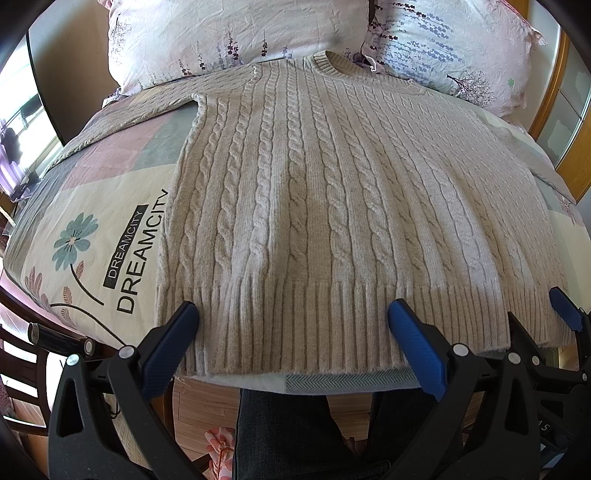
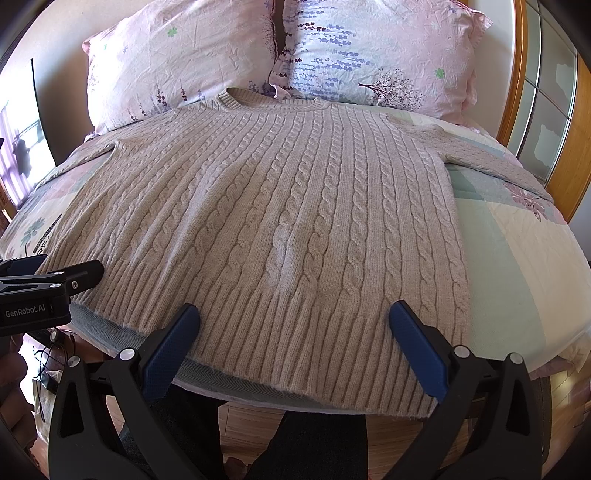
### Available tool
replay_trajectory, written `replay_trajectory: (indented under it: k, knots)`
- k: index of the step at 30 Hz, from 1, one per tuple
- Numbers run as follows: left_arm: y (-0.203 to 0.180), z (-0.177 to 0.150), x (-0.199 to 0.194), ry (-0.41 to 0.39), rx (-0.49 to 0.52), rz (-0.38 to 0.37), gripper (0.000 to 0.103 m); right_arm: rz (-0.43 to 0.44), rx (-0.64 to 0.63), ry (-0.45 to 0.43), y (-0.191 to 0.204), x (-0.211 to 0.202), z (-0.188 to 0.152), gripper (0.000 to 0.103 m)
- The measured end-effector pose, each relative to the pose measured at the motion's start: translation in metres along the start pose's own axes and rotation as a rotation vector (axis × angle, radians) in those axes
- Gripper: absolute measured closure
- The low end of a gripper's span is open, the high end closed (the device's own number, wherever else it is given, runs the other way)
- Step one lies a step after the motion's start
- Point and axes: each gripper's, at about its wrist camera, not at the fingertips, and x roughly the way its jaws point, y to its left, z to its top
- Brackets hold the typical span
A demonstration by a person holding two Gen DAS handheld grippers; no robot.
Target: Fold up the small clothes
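A beige cable-knit sweater lies flat and unfolded on the bed, collar toward the pillows, ribbed hem at the near edge; it also shows in the right wrist view. Its sleeves spread out to the left and right. My left gripper is open over the left half of the hem, holding nothing. My right gripper is open over the right half of the hem, holding nothing. The right gripper's finger shows at the right edge of the left wrist view, and the left gripper's body shows at the left of the right wrist view.
The bed has a patchwork cover printed "DREAMCITY" and two floral pillows behind the collar. A wooden headboard frame stands at the right. The person's dark trousers and wooden floor are below the bed edge. A dark chair stands at left.
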Motion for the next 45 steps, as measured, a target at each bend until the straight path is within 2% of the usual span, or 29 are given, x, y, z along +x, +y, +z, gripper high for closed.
replay_trajectory:
  k: [17,21,23,24,25,27,28,30,32,34,35,36,37,39,41,43,45]
  knots:
    - [0.0,0.0,0.0,0.003,0.0,0.0,0.002,0.0,-0.001,0.0,0.0,0.0,0.0,0.001]
    - [-0.001,0.002,0.0,0.0,0.006,0.0,0.002,0.007,-0.009,-0.024,0.0,-0.001,-0.002,0.001]
    - [0.0,-0.001,-0.001,-0.013,0.014,-0.006,0.002,0.052,-0.051,-0.046,-0.004,-0.002,-0.002,0.001]
    - [0.0,0.0,-0.001,-0.012,0.026,-0.009,0.002,0.101,-0.066,-0.047,-0.013,-0.005,0.005,0.001]
    - [0.0,0.001,0.0,-0.005,0.039,-0.015,0.002,0.112,-0.031,-0.059,-0.023,-0.009,0.008,0.001]
    - [0.009,0.009,-0.004,0.002,0.039,-0.074,0.002,0.102,0.031,-0.125,-0.055,-0.021,0.03,0.001]
    - [0.018,0.014,-0.007,-0.019,0.013,-0.118,0.002,0.06,0.098,-0.171,-0.086,-0.028,0.048,0.001]
    - [0.046,0.029,-0.012,-0.069,-0.075,-0.157,0.002,-0.011,0.229,-0.225,-0.142,-0.032,0.073,0.001]
    - [0.078,0.046,-0.011,-0.113,-0.185,-0.191,0.002,-0.058,0.429,-0.253,-0.219,-0.024,0.095,0.002]
    - [0.11,0.057,-0.005,-0.15,-0.306,-0.281,0.002,-0.086,0.639,-0.229,-0.294,-0.003,0.108,0.033]
    - [0.126,0.062,0.001,-0.159,-0.375,-0.335,0.002,-0.09,0.758,-0.206,-0.334,0.012,0.112,0.038]
    - [0.141,0.067,0.008,-0.157,-0.441,-0.372,0.002,-0.091,0.826,-0.191,-0.357,0.022,0.112,0.047]
    - [0.152,0.072,0.014,-0.153,-0.485,-0.387,0.002,-0.103,0.916,-0.164,-0.387,0.037,0.112,0.056]
    - [0.169,0.083,0.024,-0.168,-0.518,-0.371,0.002,-0.11,1.045,-0.119,-0.424,0.059,0.108,0.059]
    - [0.176,0.094,0.029,-0.207,-0.481,-0.292,0.002,-0.101,1.156,-0.09,-0.45,0.079,0.103,0.061]
    - [0.179,0.101,0.032,-0.228,-0.453,-0.219,0.002,-0.129,1.186,-0.085,-0.459,0.09,0.103,0.067]
    - [0.19,0.108,0.038,-0.224,-0.462,-0.173,0.002,-0.145,1.177,-0.107,-0.462,0.092,0.104,0.068]
